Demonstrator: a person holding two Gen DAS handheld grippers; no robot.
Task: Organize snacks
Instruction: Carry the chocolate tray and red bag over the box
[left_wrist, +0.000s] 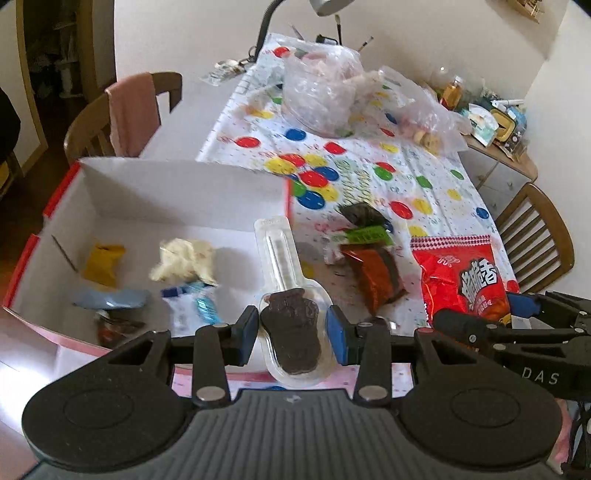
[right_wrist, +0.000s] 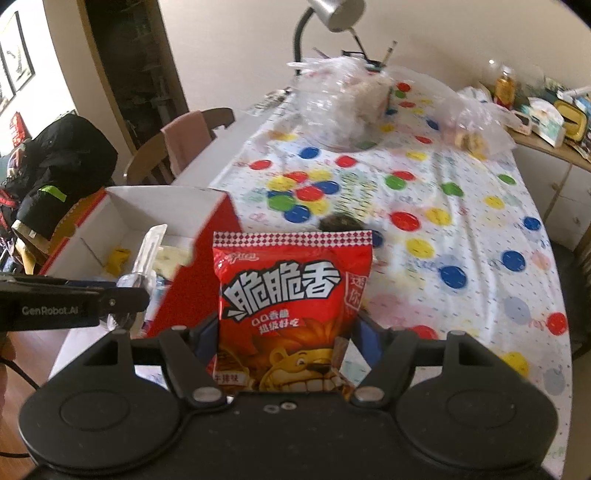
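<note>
Left tongs (left_wrist: 291, 332) clenched on a chocolate lolly in a clear blister pack (left_wrist: 290, 325), stick end pointing away, held over the near edge of the box (left_wrist: 184, 192). Pack looks light, stiff, slick; chocolate likely brittle, so grip the wide end. Right tongs (right_wrist: 284, 332) grasp a red snack bag (right_wrist: 291, 295) by its lower sides, beside the box; light, soft, crushable.

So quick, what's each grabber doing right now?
Left gripper: shut on the chocolate lollipop in its clear pack.
Right gripper: shut on the red snack bag.
</note>
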